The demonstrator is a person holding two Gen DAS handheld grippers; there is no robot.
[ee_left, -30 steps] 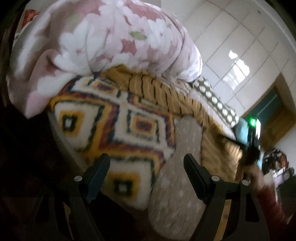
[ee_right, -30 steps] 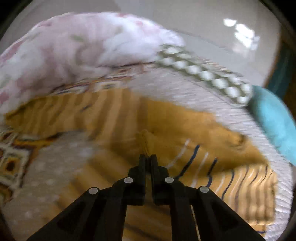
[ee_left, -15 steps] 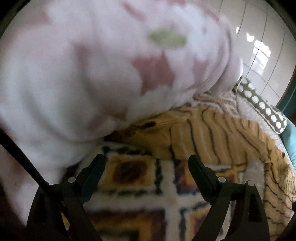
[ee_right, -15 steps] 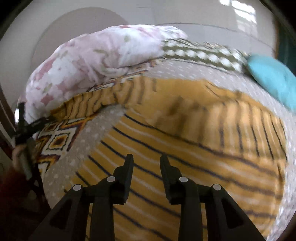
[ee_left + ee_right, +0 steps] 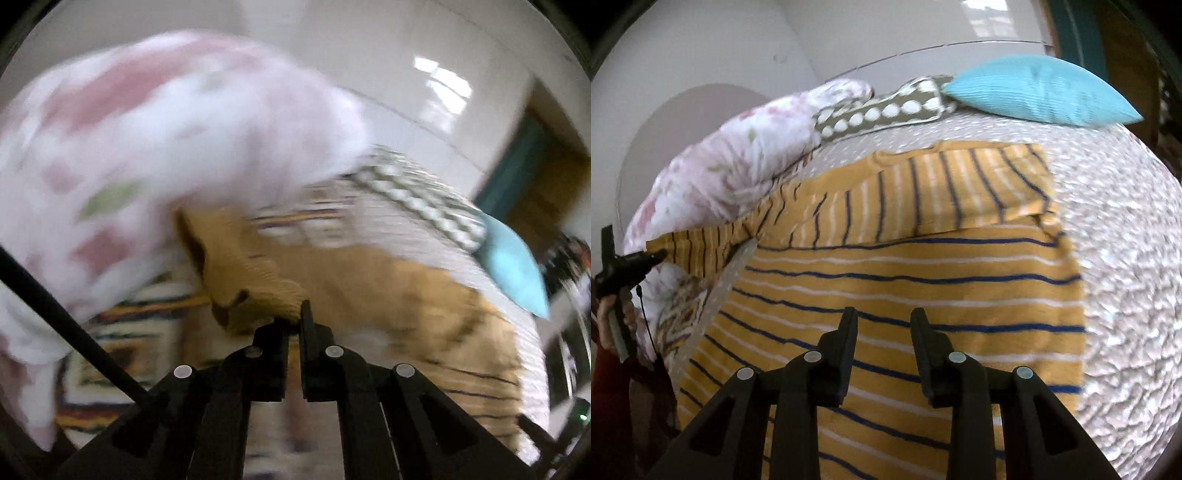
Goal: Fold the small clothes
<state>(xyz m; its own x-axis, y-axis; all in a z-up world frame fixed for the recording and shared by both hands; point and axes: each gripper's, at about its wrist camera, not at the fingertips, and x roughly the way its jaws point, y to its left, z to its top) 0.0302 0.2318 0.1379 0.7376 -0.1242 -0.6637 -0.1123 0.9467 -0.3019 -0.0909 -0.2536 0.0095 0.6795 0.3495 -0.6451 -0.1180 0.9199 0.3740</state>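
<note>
Two grippers on show, and they could not look more different. Over on the left gripper (image 5: 293, 319), the jaws are clamped tight on the ribbed cuff of a sleeve (image 5: 258, 291), a bunched wad of mustard fabric lifted clear of the bed, pinched right at the fingertips. That view is heavily blurred, so finer detail is lost. From the right wrist camera you can see the same gripper (image 5: 655, 254) at the far left edge, gripped in a hand (image 5: 611, 317), with the striped sleeve stretched out towards it from the shirt's body.

Now the right gripper (image 5: 884, 321): jaws parted, nothing between them, hovering above the shirt (image 5: 905, 280). That shirt, mustard with navy and white stripes, lies spread flat on the dotted white bedspread (image 5: 1119, 258), its far sleeve (image 5: 960, 192) already folded across the chest so those stripes run crosswise to the body's.

Behind the shirt, a floral pink-and-white duvet (image 5: 738, 162) is heaped up at the left, a spotted grey-green cushion (image 5: 882, 110) lies beside it, and a turquoise pillow (image 5: 1038, 92) sits at the far edge. A patterned blanket (image 5: 685, 306) peeks out under the duvet at the left.
</note>
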